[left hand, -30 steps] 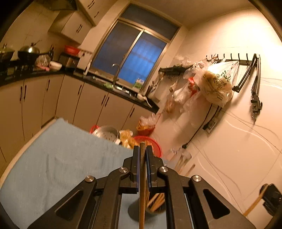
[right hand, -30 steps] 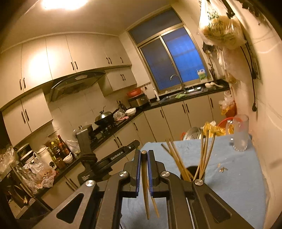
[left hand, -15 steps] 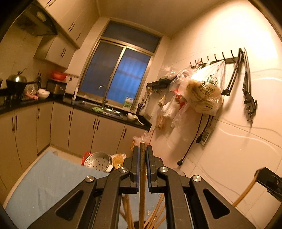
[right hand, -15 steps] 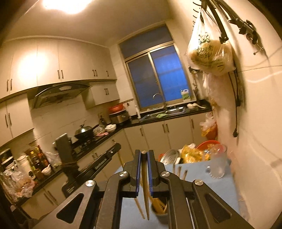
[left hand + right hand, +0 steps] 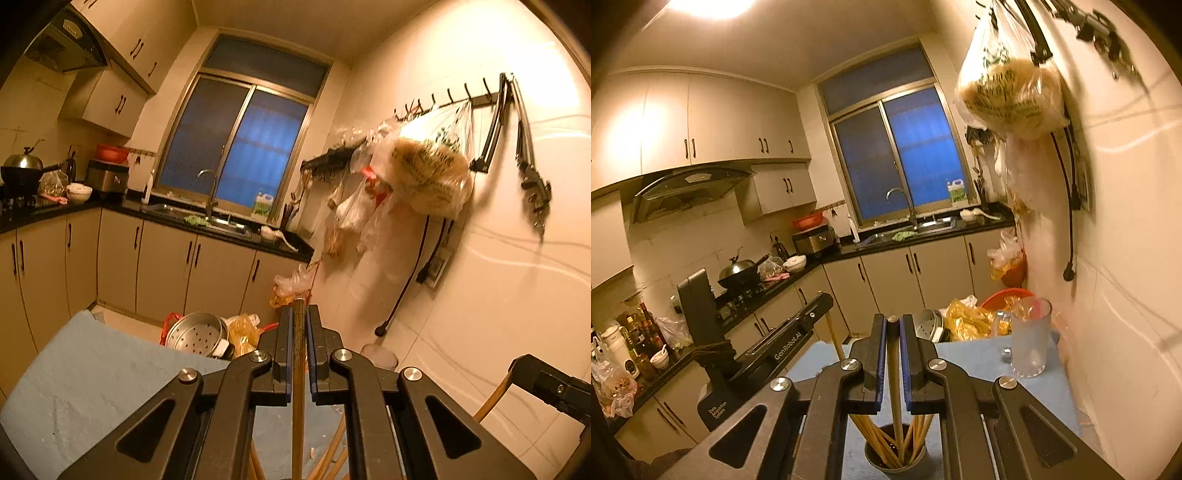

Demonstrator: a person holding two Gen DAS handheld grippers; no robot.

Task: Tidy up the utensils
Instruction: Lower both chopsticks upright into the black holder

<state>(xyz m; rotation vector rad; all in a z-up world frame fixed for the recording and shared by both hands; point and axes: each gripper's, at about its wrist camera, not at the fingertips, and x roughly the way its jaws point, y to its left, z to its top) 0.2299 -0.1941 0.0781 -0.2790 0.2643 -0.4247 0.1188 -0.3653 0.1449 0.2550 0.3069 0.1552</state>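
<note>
My left gripper (image 5: 298, 350) is shut on a wooden chopstick (image 5: 297, 406) held upright above the blue table cloth (image 5: 92, 376). My right gripper (image 5: 893, 354) is shut on another chopstick (image 5: 895, 402); its lower end stands in a dark round holder (image 5: 895, 459) that holds several chopsticks. In the right wrist view the left gripper (image 5: 798, 332) shows at left with its chopstick (image 5: 834, 338). In the left wrist view the right gripper's body (image 5: 550, 384) shows at the right edge, and chopstick tops (image 5: 332, 450) show below the jaws.
A clear glass mug (image 5: 1030, 339) stands on the cloth near the white wall. Beyond the table's far edge are a steel steamer pot (image 5: 199, 334), yellow bags (image 5: 971, 319) and a red basin (image 5: 1004, 295). Bags (image 5: 424, 173) hang from wall hooks.
Both grippers have risen and tilted up, so the views show more wall and cabinets. The right chopstick's tip has moved over and into the holder.
</note>
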